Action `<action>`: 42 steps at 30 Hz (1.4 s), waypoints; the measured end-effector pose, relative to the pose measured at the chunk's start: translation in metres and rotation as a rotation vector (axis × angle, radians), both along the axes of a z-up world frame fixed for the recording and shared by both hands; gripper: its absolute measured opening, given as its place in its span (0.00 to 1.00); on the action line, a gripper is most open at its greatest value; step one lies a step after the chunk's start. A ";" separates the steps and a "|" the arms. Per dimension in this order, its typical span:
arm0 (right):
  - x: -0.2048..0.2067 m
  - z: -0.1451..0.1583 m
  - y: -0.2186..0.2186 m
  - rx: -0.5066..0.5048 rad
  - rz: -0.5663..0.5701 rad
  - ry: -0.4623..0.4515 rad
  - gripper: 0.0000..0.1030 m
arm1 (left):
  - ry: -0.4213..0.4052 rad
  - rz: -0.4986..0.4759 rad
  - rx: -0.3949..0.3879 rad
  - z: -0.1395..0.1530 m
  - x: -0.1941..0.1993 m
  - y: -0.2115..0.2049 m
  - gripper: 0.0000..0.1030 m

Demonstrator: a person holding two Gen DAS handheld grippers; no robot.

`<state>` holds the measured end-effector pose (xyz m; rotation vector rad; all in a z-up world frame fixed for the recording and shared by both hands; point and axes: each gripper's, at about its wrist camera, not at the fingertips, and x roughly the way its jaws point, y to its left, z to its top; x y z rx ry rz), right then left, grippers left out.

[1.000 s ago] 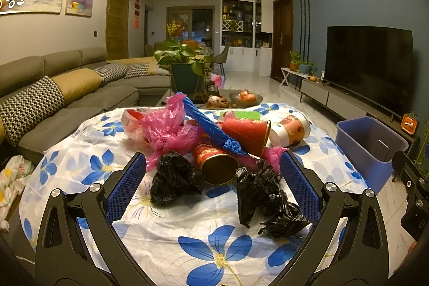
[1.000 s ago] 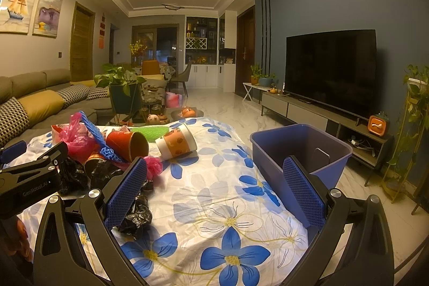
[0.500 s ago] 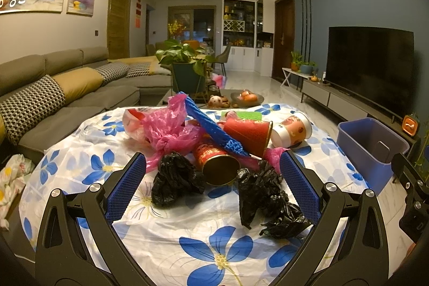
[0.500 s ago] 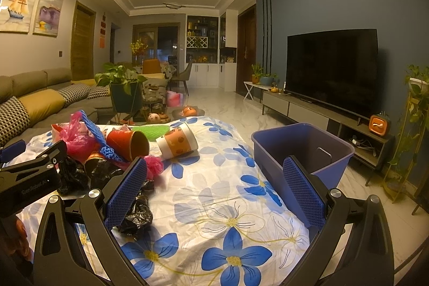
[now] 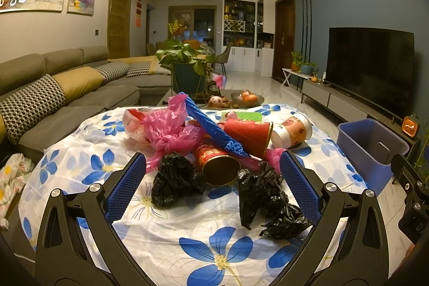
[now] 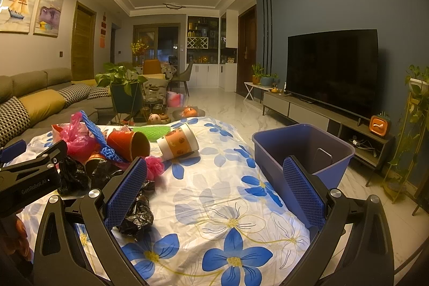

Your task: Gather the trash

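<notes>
Both grippers – left gripper [image 5: 213,168] and right gripper [image 6: 214,173] – have fingers wide apart, holding nothing; trash pile [image 5: 214,146] lies on the tabletop [image 5: 166,232] beside blue bin [image 6: 303,146].

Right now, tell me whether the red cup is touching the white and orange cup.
Apart. The right wrist view shows a strip of tablecloth and green mat between the red cup and the white and orange cup.
</notes>
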<state>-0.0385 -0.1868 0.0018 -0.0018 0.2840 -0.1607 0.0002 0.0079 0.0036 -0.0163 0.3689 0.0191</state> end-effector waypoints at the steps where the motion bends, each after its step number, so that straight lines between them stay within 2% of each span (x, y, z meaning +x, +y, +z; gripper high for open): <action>1: 0.000 0.000 0.000 0.001 0.000 0.002 0.95 | 0.001 0.000 0.000 0.000 0.000 0.000 0.96; 33: 0.001 -0.002 0.003 0.005 0.008 -0.006 0.95 | 0.000 0.013 -0.012 -0.001 0.001 0.005 0.96; 42: 0.018 -0.027 0.023 -0.004 0.094 0.006 0.95 | -0.003 0.053 -0.007 -0.013 0.003 0.033 0.96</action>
